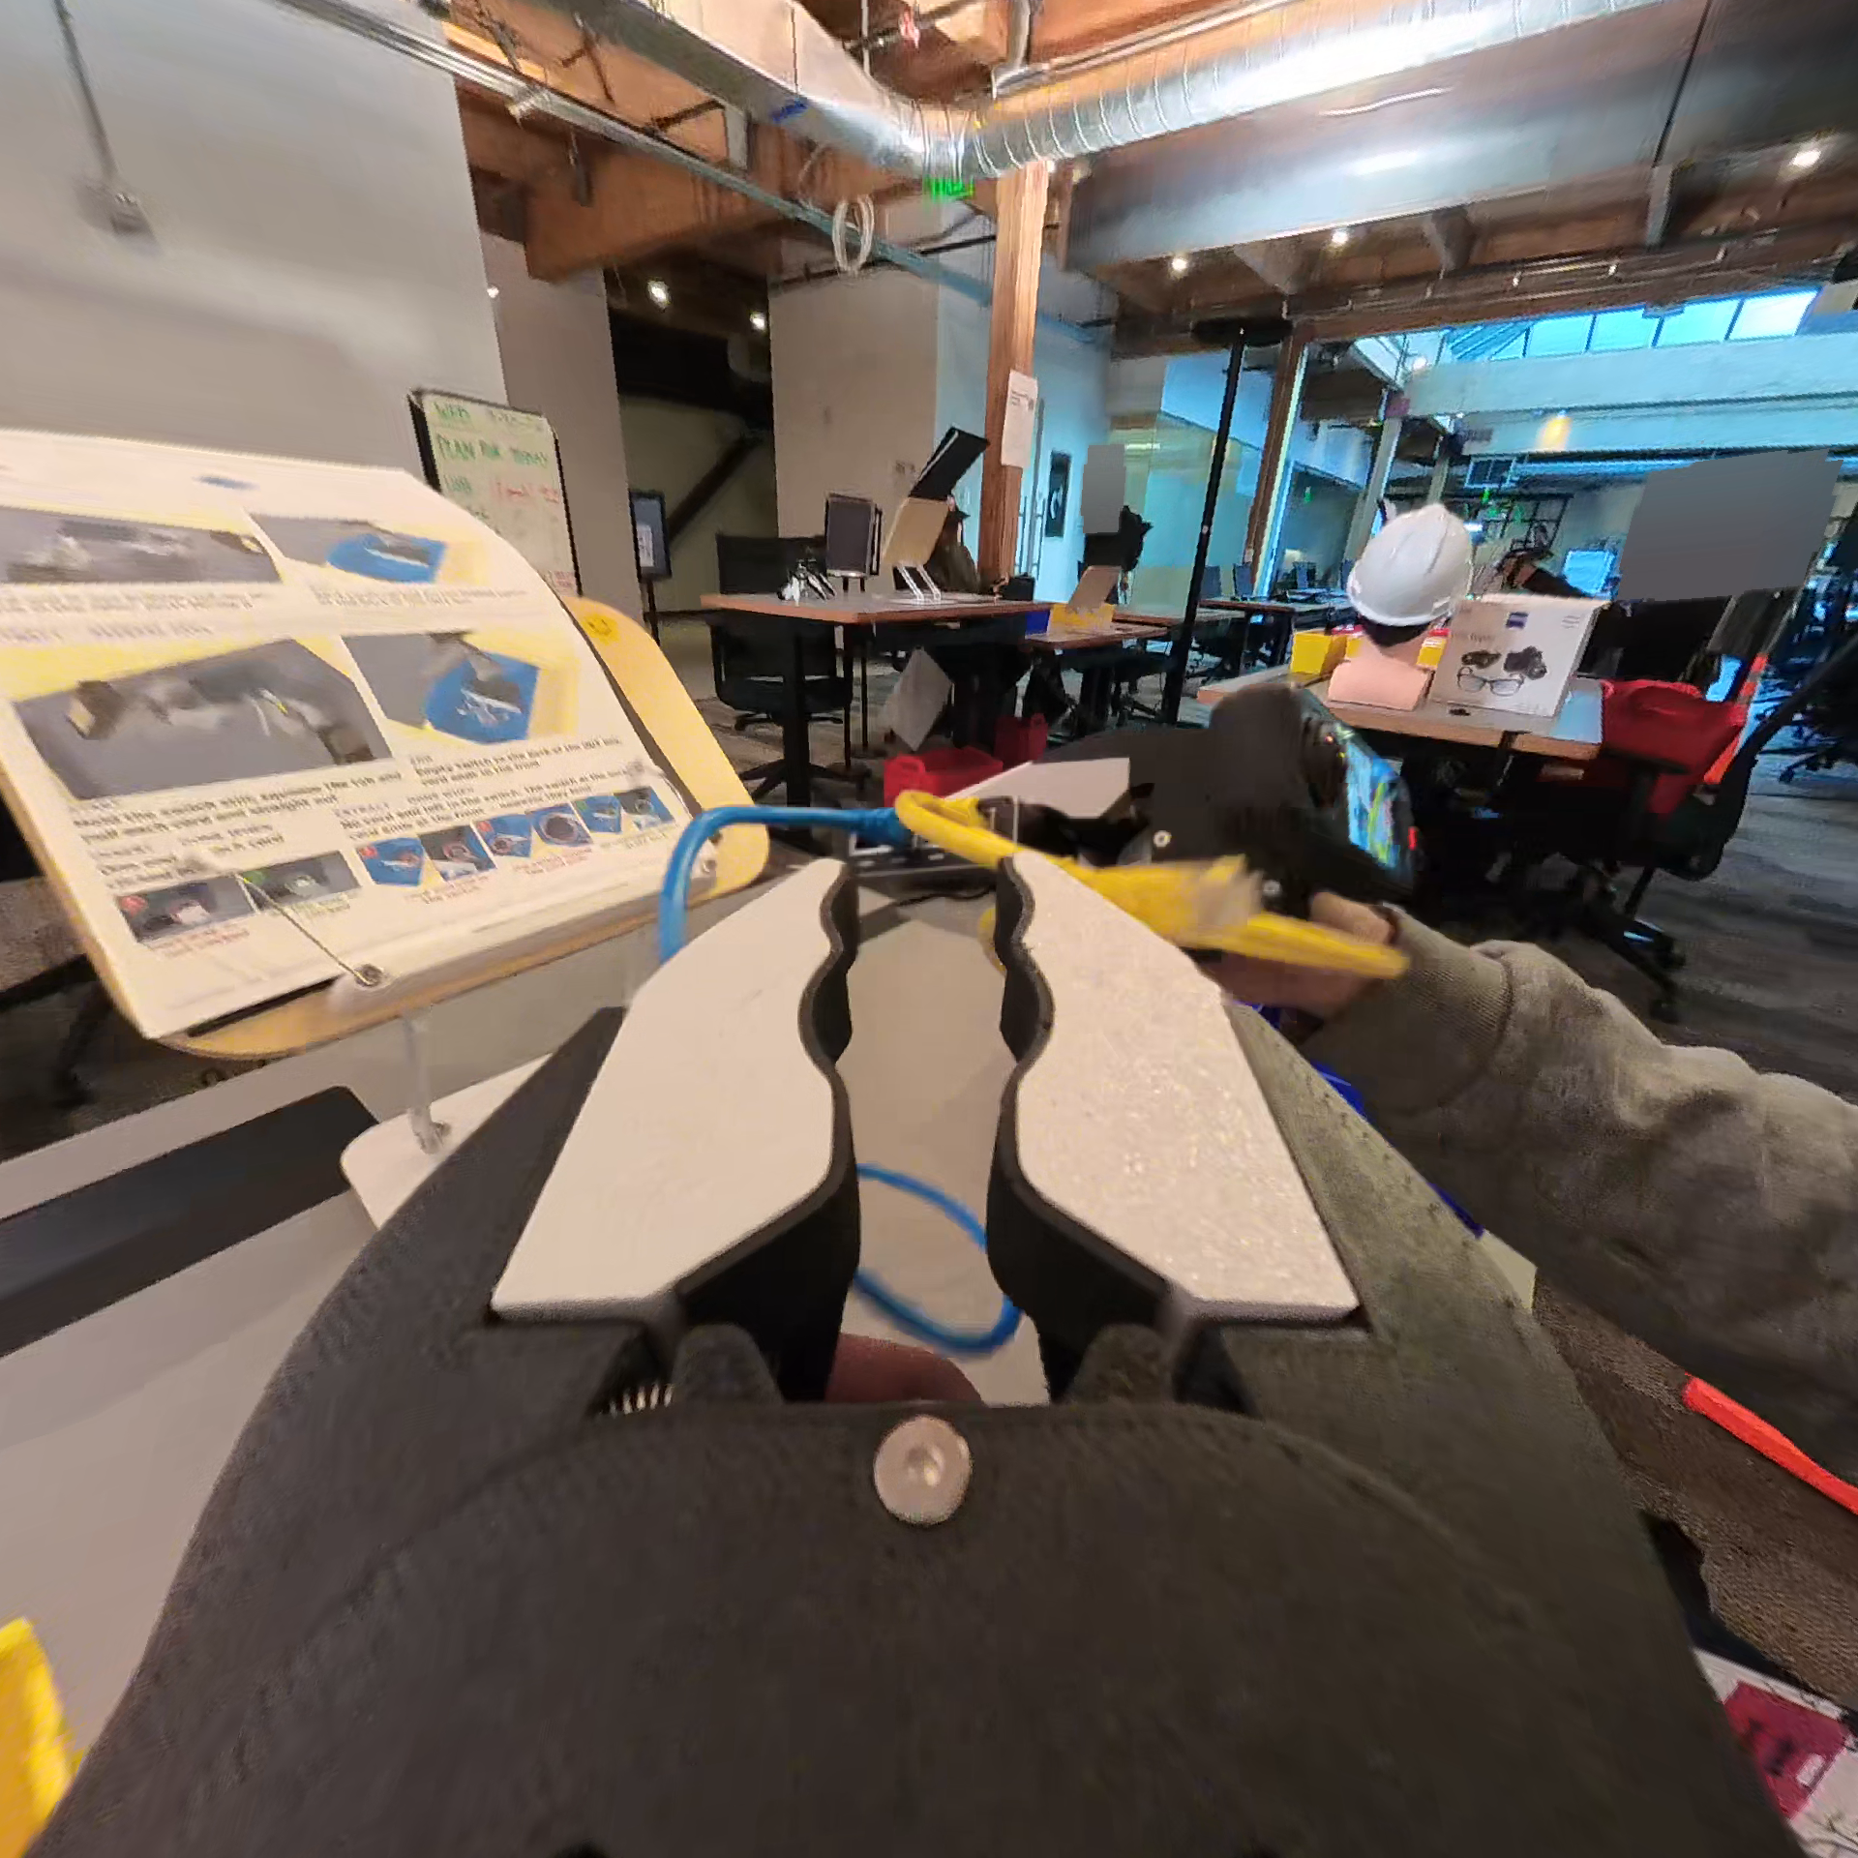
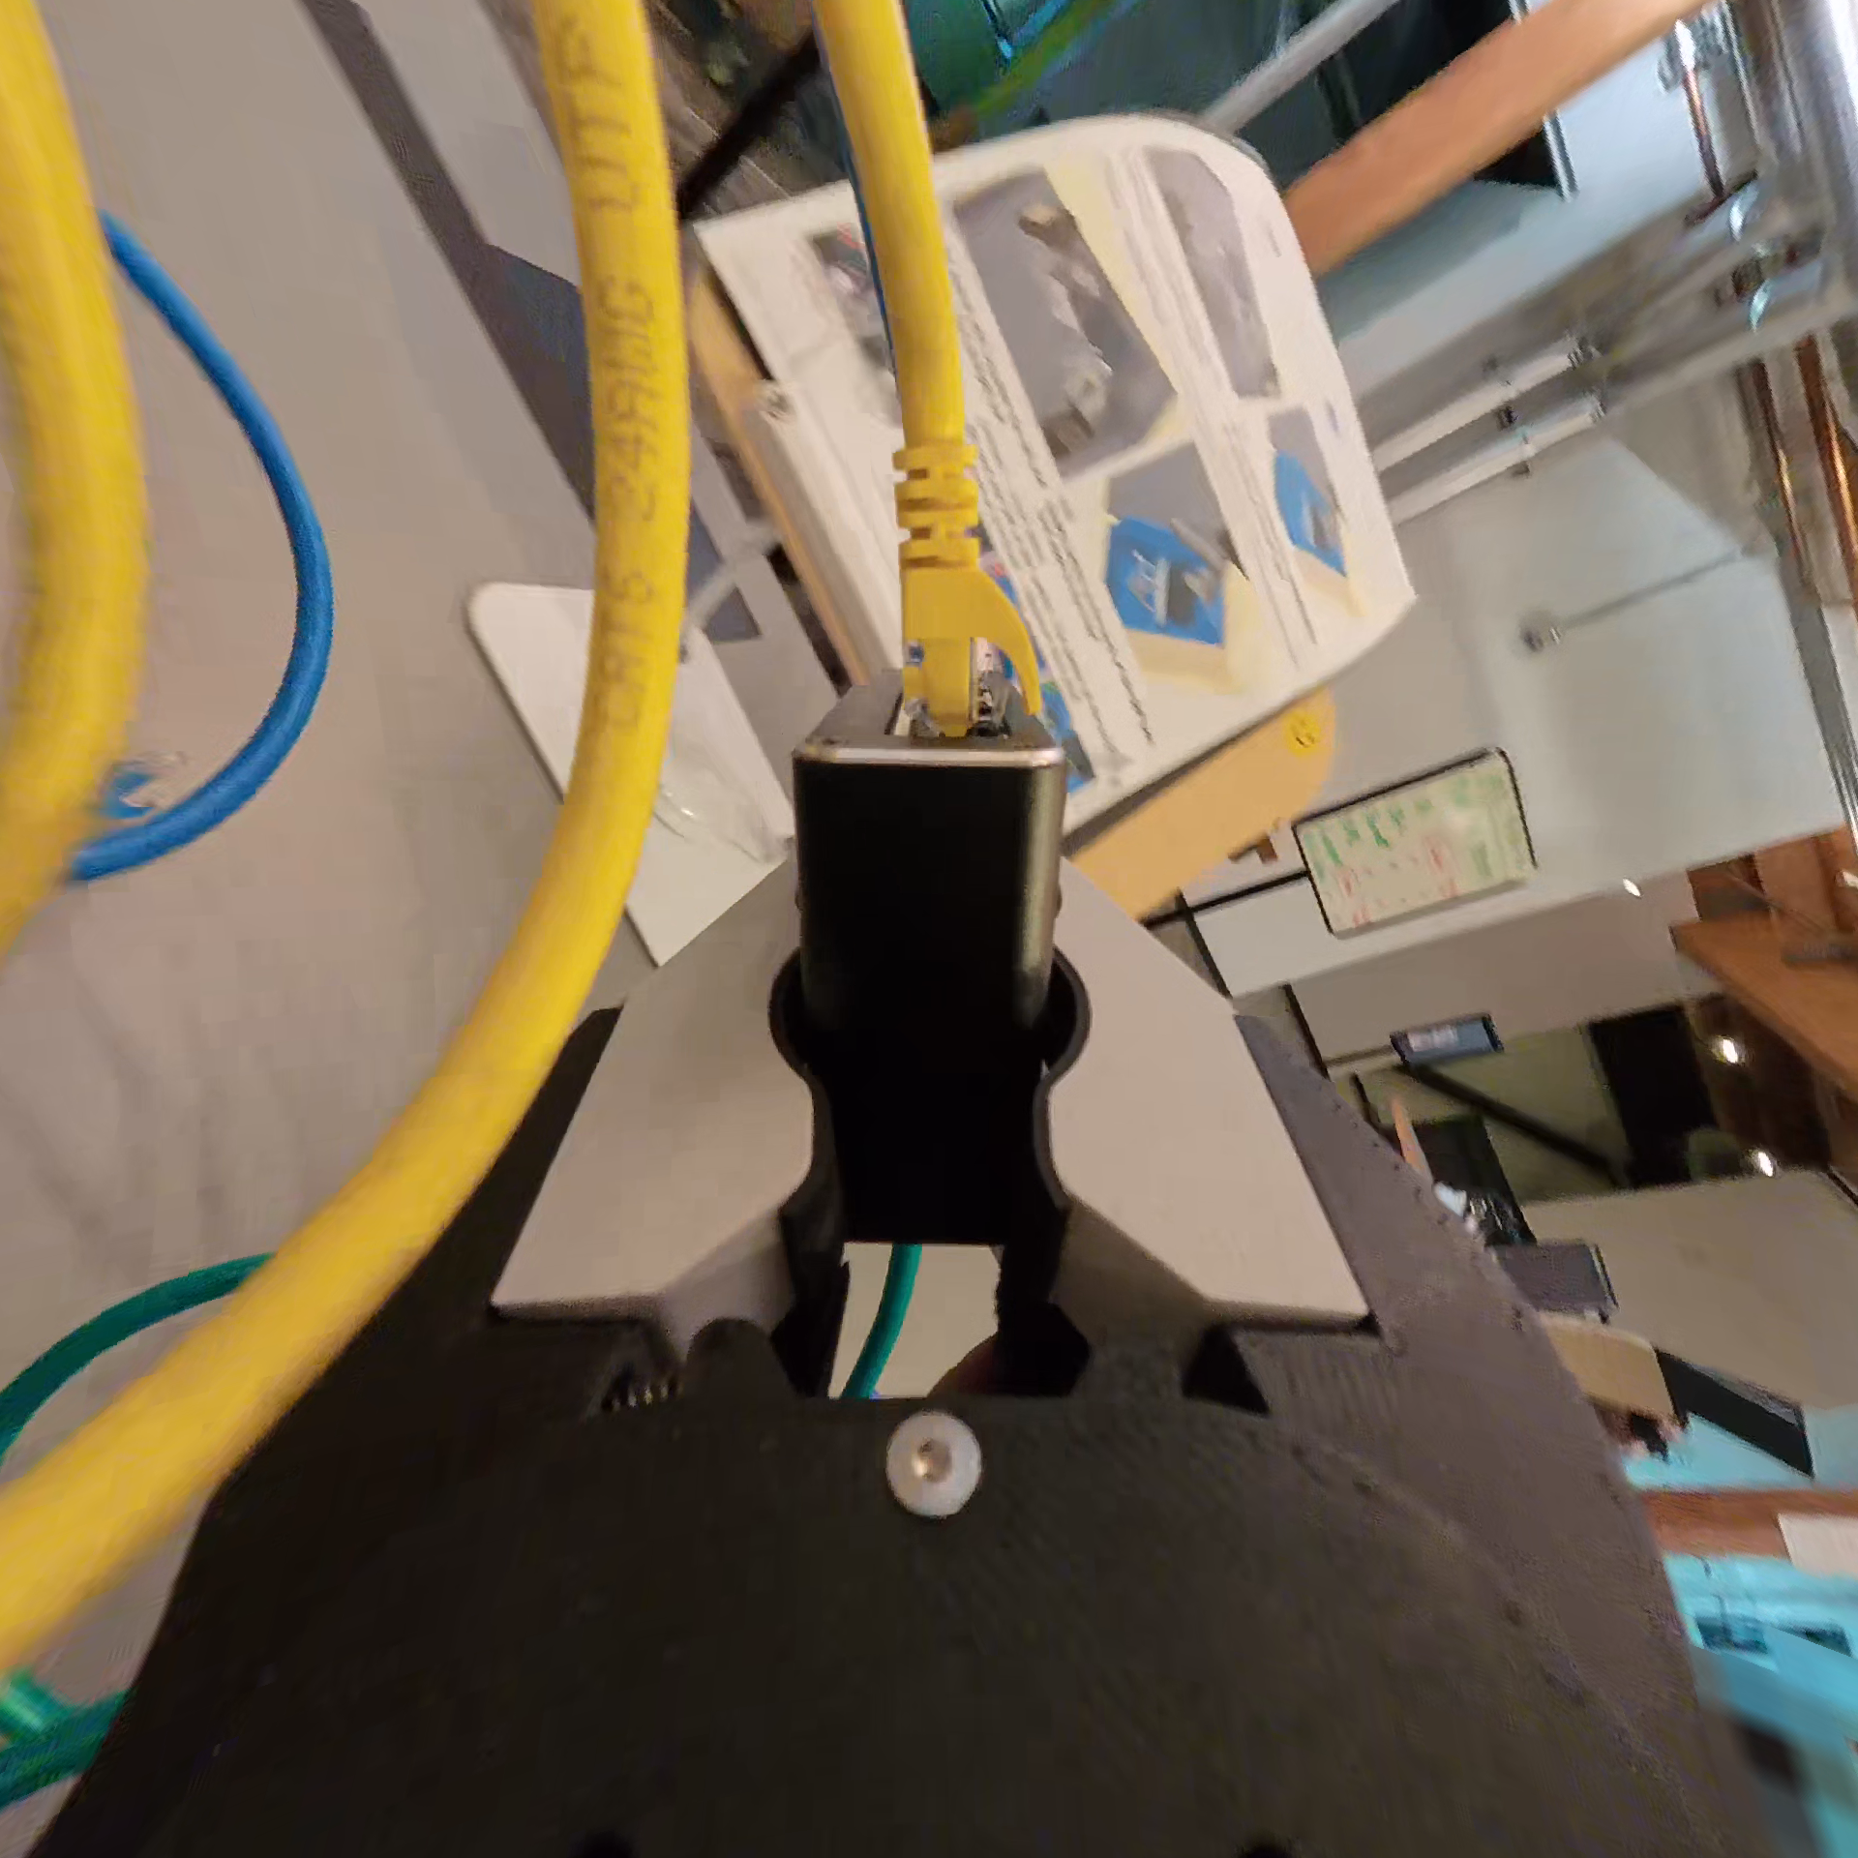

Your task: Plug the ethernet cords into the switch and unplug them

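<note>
Right hand-held gripper [image 2: 930, 965] clamped around black, silver-rimmed switch [image 2: 927, 885], yellow cord [image 2: 930, 422] plugged in.

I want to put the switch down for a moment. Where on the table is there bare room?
Bare white table shows between the left gripper's open fingers, ahead of the blue cord loop. In the right wrist view, a grey stretch lies between the blue cord and the yellow cord. The instruction stand crowds the left; cords clutter elsewhere.
</note>
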Action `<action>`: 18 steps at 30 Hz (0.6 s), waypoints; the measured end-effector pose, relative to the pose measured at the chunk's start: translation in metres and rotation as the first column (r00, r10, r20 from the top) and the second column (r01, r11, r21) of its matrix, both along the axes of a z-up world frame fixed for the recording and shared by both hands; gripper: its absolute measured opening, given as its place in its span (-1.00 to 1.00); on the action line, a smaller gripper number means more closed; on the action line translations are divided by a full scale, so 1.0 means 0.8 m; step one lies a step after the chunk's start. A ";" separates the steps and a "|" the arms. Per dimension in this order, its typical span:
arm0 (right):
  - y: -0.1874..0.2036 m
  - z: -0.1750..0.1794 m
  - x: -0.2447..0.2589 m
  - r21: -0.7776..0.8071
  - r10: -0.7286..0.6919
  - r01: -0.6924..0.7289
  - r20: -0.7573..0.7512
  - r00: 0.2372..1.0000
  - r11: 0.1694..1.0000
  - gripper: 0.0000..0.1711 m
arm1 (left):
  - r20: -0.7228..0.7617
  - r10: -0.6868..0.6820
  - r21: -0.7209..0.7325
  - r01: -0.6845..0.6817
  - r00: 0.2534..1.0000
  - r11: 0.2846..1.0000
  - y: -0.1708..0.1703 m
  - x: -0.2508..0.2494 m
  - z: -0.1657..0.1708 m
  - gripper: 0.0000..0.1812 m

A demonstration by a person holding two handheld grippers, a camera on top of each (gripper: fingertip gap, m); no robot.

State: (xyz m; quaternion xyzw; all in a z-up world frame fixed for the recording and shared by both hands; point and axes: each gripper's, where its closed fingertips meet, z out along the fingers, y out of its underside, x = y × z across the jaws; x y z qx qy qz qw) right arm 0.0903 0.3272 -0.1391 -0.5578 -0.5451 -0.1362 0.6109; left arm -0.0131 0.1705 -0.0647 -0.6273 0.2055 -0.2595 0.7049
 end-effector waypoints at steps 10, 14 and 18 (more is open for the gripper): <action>0.064 0.133 0.142 0.035 -0.249 0.258 -0.162 0.955 0.965 -0.62 | -0.022 0.052 0.101 -0.050 0.998 0.994 -0.013 -0.027 0.033 -0.73; 0.083 0.184 0.218 0.051 -0.345 0.369 -0.253 0.904 0.928 -0.62 | -0.029 0.043 0.088 -0.040 0.999 0.995 -0.009 -0.025 0.023 -0.74; 0.105 0.182 0.294 0.018 -0.437 0.463 -0.305 0.846 0.886 -0.60 | -0.037 0.037 0.073 -0.035 0.999 0.997 -0.005 -0.022 0.015 -0.75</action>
